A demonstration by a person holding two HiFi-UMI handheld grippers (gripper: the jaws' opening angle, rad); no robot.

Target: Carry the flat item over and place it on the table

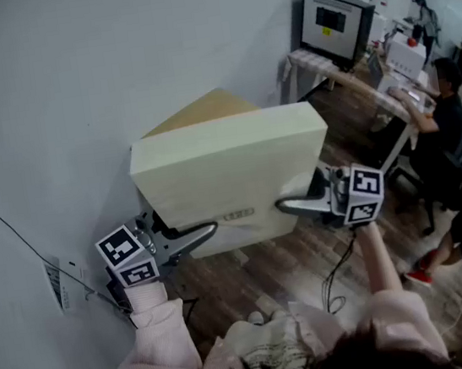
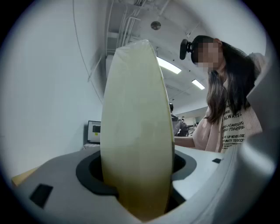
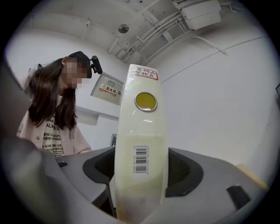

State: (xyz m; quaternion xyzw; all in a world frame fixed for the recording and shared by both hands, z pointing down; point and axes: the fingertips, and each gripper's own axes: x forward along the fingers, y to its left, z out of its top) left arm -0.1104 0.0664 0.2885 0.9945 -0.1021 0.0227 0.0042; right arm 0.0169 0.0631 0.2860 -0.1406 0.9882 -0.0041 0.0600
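The flat item (image 1: 229,167), a cream-coloured pad, is held in the air in front of the person, partly covering the wooden table (image 1: 203,106) behind it. The left gripper (image 1: 200,235) pinches its left lower edge and the right gripper (image 1: 298,206) pinches its right edge, where a barcode label (image 3: 140,159) sits. The white wall (image 1: 55,85) is close on the left. To the right stand a desk (image 1: 343,74) with a monitor (image 1: 332,20) and a seated person (image 1: 444,120).

Flat item (image 1: 229,167) — table (image 1: 199,110) just behind
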